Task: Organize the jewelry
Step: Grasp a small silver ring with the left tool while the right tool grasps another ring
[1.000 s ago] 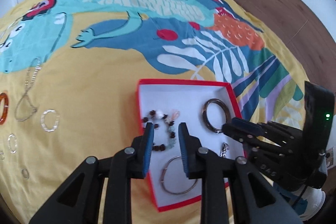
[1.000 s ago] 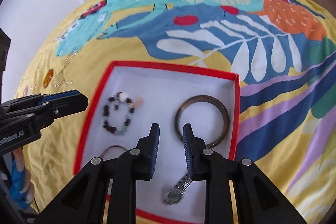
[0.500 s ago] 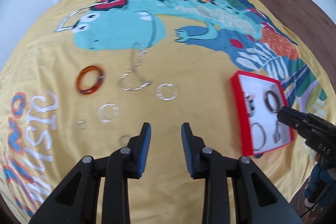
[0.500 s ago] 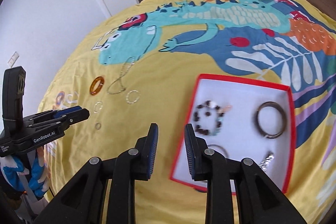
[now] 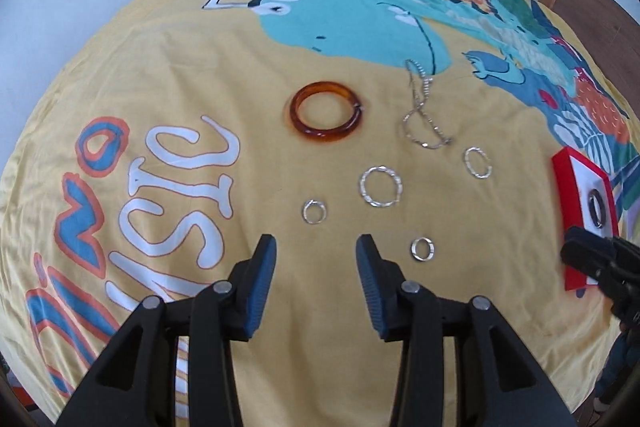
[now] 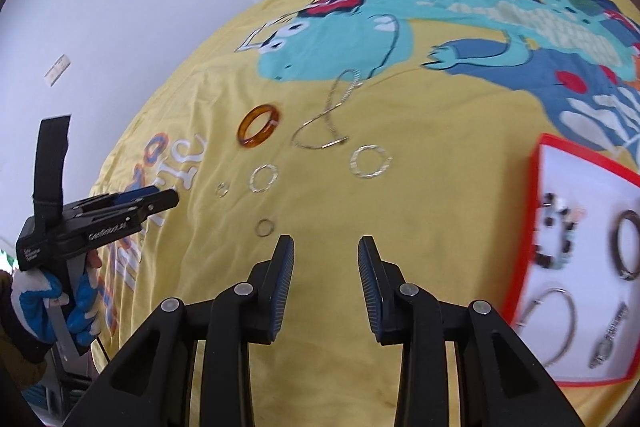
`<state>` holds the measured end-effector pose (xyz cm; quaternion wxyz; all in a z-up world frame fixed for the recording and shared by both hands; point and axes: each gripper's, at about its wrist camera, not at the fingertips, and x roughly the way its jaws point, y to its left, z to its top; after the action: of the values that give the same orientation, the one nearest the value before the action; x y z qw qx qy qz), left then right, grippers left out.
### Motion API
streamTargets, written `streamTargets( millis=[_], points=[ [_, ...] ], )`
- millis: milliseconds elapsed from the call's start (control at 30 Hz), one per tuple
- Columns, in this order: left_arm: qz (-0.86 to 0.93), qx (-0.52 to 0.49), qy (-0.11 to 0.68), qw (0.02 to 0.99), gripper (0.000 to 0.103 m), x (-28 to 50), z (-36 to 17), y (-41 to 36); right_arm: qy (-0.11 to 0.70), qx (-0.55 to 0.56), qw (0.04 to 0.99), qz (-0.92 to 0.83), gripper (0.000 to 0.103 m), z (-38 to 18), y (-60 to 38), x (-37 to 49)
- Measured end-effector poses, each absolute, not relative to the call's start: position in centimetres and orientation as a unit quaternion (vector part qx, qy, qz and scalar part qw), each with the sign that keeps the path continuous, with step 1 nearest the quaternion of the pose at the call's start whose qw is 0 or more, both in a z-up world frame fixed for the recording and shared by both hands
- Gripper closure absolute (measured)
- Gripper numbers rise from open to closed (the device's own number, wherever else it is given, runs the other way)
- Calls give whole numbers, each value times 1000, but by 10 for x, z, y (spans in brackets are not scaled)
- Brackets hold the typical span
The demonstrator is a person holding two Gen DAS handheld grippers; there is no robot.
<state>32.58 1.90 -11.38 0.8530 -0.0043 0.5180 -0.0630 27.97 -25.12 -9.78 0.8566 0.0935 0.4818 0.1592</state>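
Both hands have swung left from the red box (image 6: 536, 187); left gripper (image 5: 316, 251) (empty) spreads over, seemingly, the small ring (image 5: 314, 212); right gripper (image 6: 326, 255) widens, empty.

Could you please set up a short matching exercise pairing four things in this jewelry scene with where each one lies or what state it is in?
Things:
1. amber bangle
2. silver chain
3. dark bangle
4. left tool

Places or states:
A. inside the red box
B. open, nothing between its fingers
C. on the bedspread, left of the chain
D. partly on the dinosaur print

Pairs: 1-C, 2-D, 3-A, 4-B
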Motion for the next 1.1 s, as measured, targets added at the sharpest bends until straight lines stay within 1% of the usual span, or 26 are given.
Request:
streamTargets(
  millis=[100,133,400,700,767,800,833,867,900,933,1100],
  points=[
    [-66,-8,526,848,63,336,-129,21,488,85,849,183,63,-116,-226,292],
    [-67,-7,527,847,62,338,-134,21,490,82,847,189,63,-122,-219,295],
    [-67,-8,536,842,62,364,-164,19,508,55,830,222,63,-166,-170,321],
    [-56,2,539,840,62,375,-184,17,516,38,828,214,63,-187,-153,337],
    [-54,2,537,842,63,374,-185,16,516,31,829,214,66,-188,-150,338],
    [-54,3,536,842,64,374,-185,16,515,25,830,214,70,-189,-147,339],
    [-54,5,534,844,70,374,-184,15,516,19,830,213,78,-189,-146,340],
    [-56,10,533,844,74,373,-184,14,516,16,829,213,83,-190,-145,341],
    [-58,14,532,844,82,373,-184,12,518,18,828,214,83,-190,-145,342],
    [-60,16,532,844,87,373,-184,11,519,22,827,216,83,-190,-145,343],
    [-63,5,533,844,88,371,-178,14,517,36,826,221,83,-185,-152,338]
  ],
)
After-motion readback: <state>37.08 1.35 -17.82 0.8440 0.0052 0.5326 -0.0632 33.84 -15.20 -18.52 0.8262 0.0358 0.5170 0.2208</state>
